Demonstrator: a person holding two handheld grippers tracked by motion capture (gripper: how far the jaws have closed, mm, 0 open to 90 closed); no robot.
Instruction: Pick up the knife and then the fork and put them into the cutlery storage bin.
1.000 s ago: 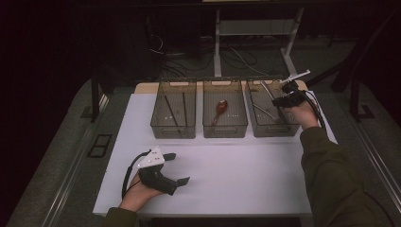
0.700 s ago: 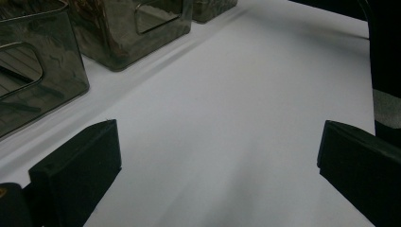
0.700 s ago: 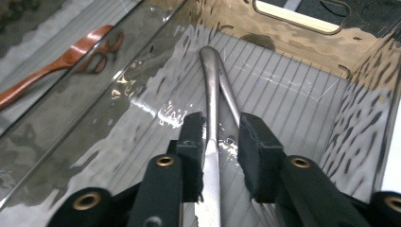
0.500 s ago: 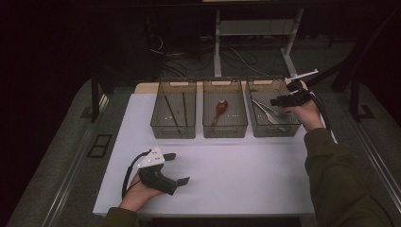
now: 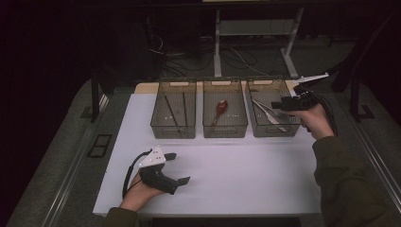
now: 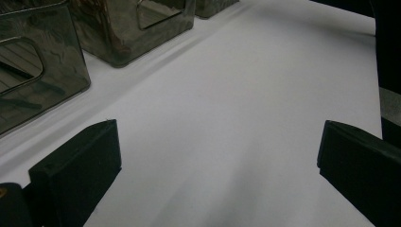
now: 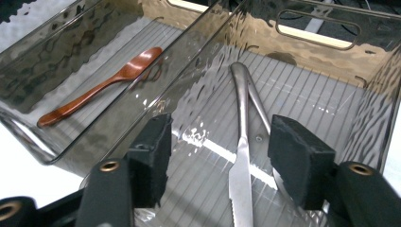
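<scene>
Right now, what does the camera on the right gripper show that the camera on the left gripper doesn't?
Right gripper view: a wooden spoon in the middle bin, and a serrated knife with other metal cutlery in the right bin, under the right gripper, whose jaws have just been opening with nothing pressed between them. Left gripper view: bare white tabletop between the wide-open left gripper jaws. Shared: clear ribbed bins.
</scene>
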